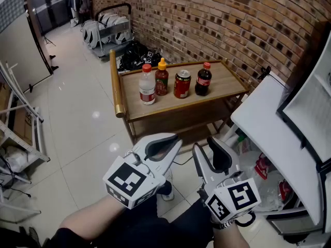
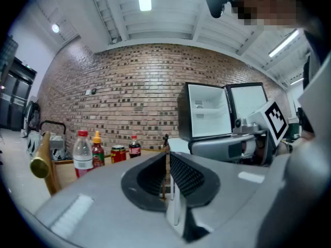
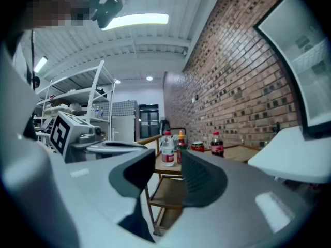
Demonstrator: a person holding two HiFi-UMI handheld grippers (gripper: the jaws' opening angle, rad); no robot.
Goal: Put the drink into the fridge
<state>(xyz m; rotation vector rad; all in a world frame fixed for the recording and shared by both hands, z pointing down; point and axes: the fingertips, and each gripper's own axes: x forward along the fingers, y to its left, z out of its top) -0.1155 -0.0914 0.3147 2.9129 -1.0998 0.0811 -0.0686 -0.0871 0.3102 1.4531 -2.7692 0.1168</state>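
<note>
Nothing is held yet, so the step in hand looks like the reach for a drink. The left claw (image 1: 175,141) has its jaws pressed together on nothing, with only a thin slit between them in its own view. The right claw (image 1: 204,148) has its jaws apart and empty, and the cart shows through the gap. All four drinks stand in a row on the wooden cart (image 1: 227,84), straight ahead of both claws and well apart from their tips. They are a water bottle (image 1: 147,87), a bottle with a yellow cap (image 1: 162,78), a red can (image 1: 182,83) and a cola bottle (image 1: 203,79). The task does not say which one is meant. The open fridge (image 2: 207,112) is off to the right of the right claw, and its white door (image 1: 269,128) is just beside that claw. The right claw is probably the better one for the grab, since it is already open and nearer the fridge. It could go for the cola bottle, which stands at the end of the row on that claw's side. Keep the claw level and open it wider than the bottle. Slide a jaw down each side of the body below the shoulder, and close only once the bottle sits deep between the pads. The can stands just beside it, so come in from the free side to avoid knocking the can over. Lift straight up before swinging right.
</note>
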